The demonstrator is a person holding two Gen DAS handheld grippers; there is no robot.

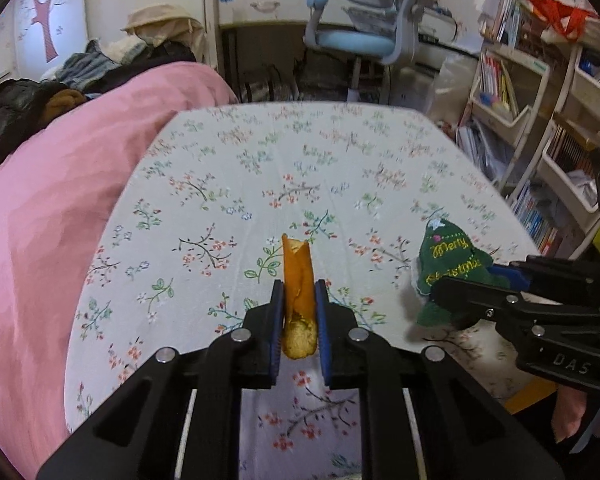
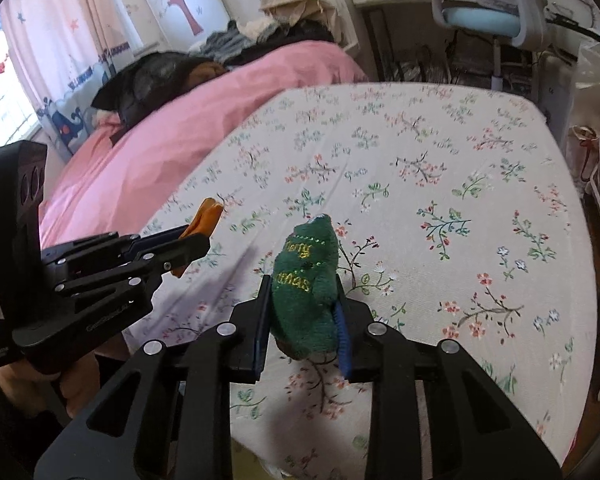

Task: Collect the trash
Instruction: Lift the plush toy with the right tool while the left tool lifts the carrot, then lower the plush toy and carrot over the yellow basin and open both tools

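Left wrist view: the left tool (image 1: 299,312) was clamped on a curled orange peel (image 1: 298,280), light and brittle-looking, held mid-length above the floral bed sheet (image 1: 228,168).

Right wrist view: the right tool (image 2: 303,312) gripped a soft green Christmas plush (image 2: 306,280); a pink duvet (image 2: 188,120) lay alongside.

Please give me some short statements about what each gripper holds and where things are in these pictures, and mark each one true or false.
1. The left gripper is shut on an orange peel. True.
2. The right gripper is open and holds nothing. False: it is shut on a green Christmas tree toy.
3. The toy bears yellow stitched lettering. True.
4. The bed sheet under the grippers is plain blue. False: it is pale with a flower print.
5. A pink blanket lies on the left side of the sheet. True.
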